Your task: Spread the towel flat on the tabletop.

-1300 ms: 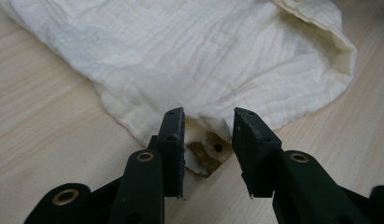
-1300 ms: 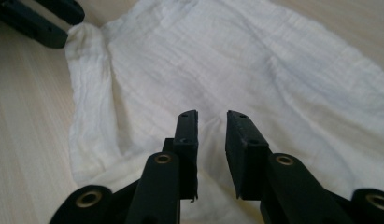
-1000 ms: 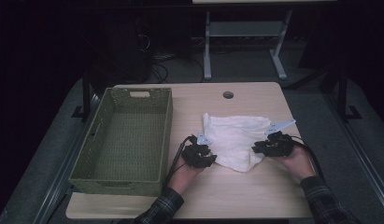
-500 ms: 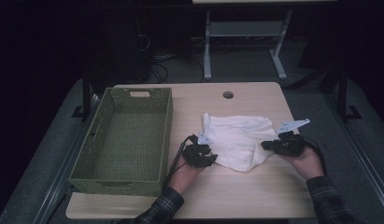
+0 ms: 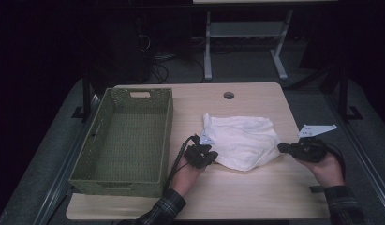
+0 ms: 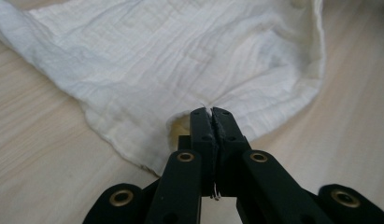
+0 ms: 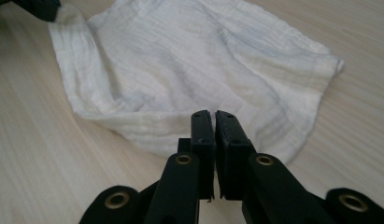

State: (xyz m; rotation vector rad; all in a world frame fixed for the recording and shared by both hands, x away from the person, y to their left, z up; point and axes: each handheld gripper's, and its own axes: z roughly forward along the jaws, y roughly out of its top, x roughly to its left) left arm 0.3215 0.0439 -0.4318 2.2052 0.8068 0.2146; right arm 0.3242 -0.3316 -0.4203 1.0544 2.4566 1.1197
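- A white muslin cloth (image 5: 241,143) is lying rumpled on the light wooden table (image 5: 255,192), to the right of the green woven basket (image 5: 127,140) and on the near side of the round cable hole (image 5: 228,95) in the tabletop.
- The left gripper (image 5: 203,157) is sitting at the cloth's near left edge, held by the person's left hand (image 5: 185,172). In the left gripper view its jaws are pressed together on a pinch of the cloth's edge, with fabric puckering up just beyond the tips and a small fold lifting off the wood beside them.
- The right gripper (image 5: 285,148) is resting at the cloth's right side, held by the person's right hand (image 5: 323,166), with its grey three-cornered plate (image 5: 316,130) standing above it. In the right gripper view its jaws are standing nearly together, a thin slit between them, and nothing is showing between the tips; the cloth's near edge is lying just beyond them.
- In that same view the left gripper's dark tip (image 7: 38,8) is showing at the cloth's far left corner, where the fabric is lifting.
- The basket is sitting empty along the table's left side, with a handle slot in its far wall.
- Both plaid sleeves (image 5: 159,211) are coming in over the table's near edge.
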